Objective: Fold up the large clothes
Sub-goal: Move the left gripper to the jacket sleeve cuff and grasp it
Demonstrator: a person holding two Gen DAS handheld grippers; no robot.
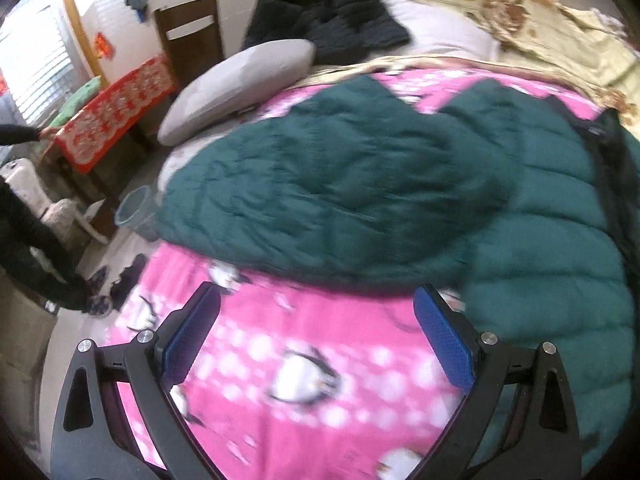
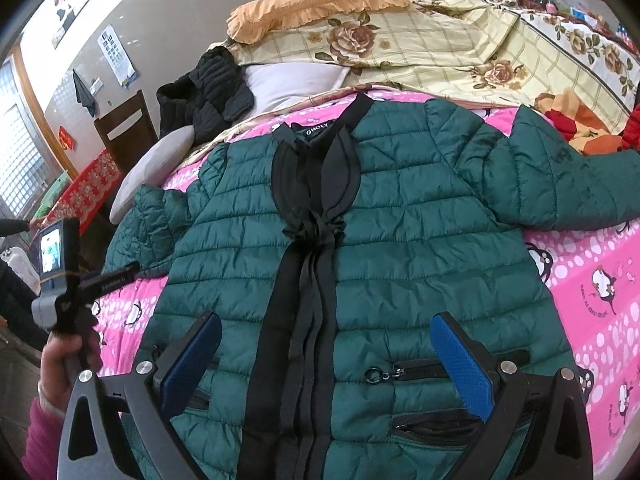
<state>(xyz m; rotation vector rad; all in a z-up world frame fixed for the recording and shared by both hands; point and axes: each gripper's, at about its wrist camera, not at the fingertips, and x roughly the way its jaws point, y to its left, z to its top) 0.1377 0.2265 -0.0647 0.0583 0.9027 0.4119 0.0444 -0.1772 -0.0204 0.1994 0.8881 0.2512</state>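
Dark green quilted puffer jacket [image 2: 400, 232] with a black front placket and zip pockets lies face up and spread flat on a pink penguin-print bedsheet [image 2: 600, 280], collar toward the far end of the bed. Its sleeve on the right of the right wrist view stretches out across the sheet, while the other sleeve [image 1: 340, 184] is bunched near the bed's left edge, blurred in the left wrist view. The right gripper [image 2: 326, 364] hangs over the lower front of the jacket, its blue-padded fingers spread wide to either side of the placket, gripping nothing. The left gripper [image 1: 316, 340] is likewise spread wide with nothing between its blue pads, hovering over bare pink sheet just short of the bunched sleeve. In the right wrist view a hand [image 2: 60, 368] holds the left tool's handle at the left edge. Beyond the jacket lie a grey pillow [image 1: 240, 88], a black quilted garment [image 2: 208, 92], a floral yellow quilt [image 2: 440, 48] and an orange frilled pillow [image 2: 316, 4]. A dark wooden chair [image 1: 192, 36] stands by the wall.
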